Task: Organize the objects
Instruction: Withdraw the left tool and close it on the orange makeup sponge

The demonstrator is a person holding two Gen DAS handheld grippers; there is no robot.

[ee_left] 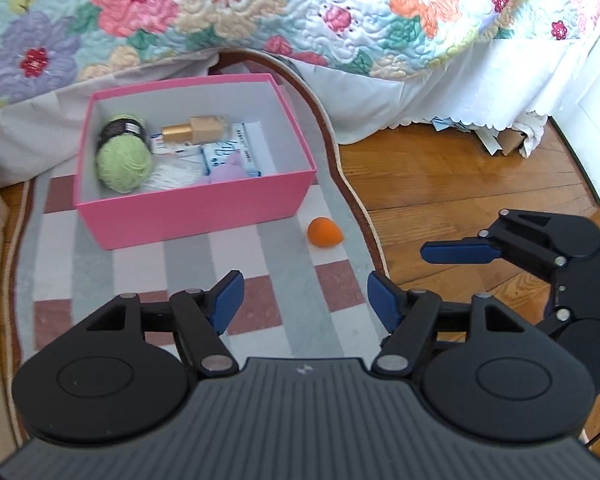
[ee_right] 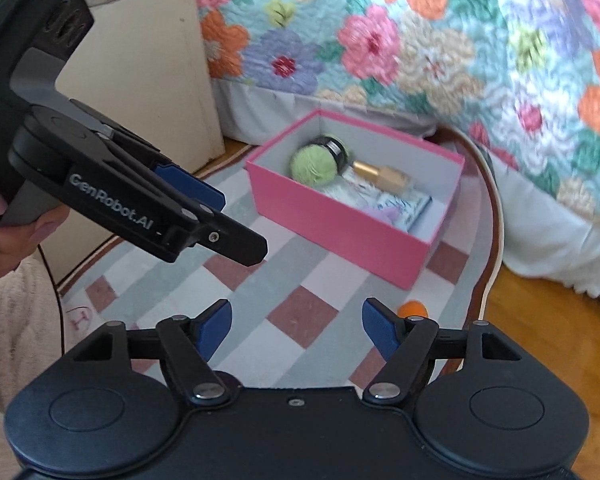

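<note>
Bedding in a floral quilt [ee_left: 228, 8] filled the back of both views, with a white skirt [ee_left: 460, 92] hanging to the wooden floor [ee_left: 440, 184]. Below it lay a checked rug [ee_left: 260, 264] in grey, white and brownish red, edged with a dark border. On the rug, close to the bed, stood an open pink box [ee_left: 188, 212] with pale inner walls. Inside it, at the left end in the left wrist view, lay a green ball of yarn [ee_left: 124, 164] with a dark label band; next to it was a gold-capped bottle [ee_left: 192, 130] resting on flat printed packets [ee_left: 240, 148], and a small lilac item [ee_left: 228, 172], too blurred to identify, sat against the near wall. An orange sponge [ee_left: 325, 232], egg-shaped, lay on the rug just outside the box's near right corner, apart from it and near the rug's border. The left gripper [ee_left: 306, 304] was held over the rug with nothing between its blue pads [ee_left: 228, 300]; its jaws stood well apart. The right gripper [ee_right: 296, 326] was likewise parted and empty, its pads clear of any object, with the sponge showing just behind its right finger in the right wrist view. A hand [ee_right: 4, 236] with painted nails was seen gripping the left gripper's handle. Neither gripper touched the box or the sponge.
</note>
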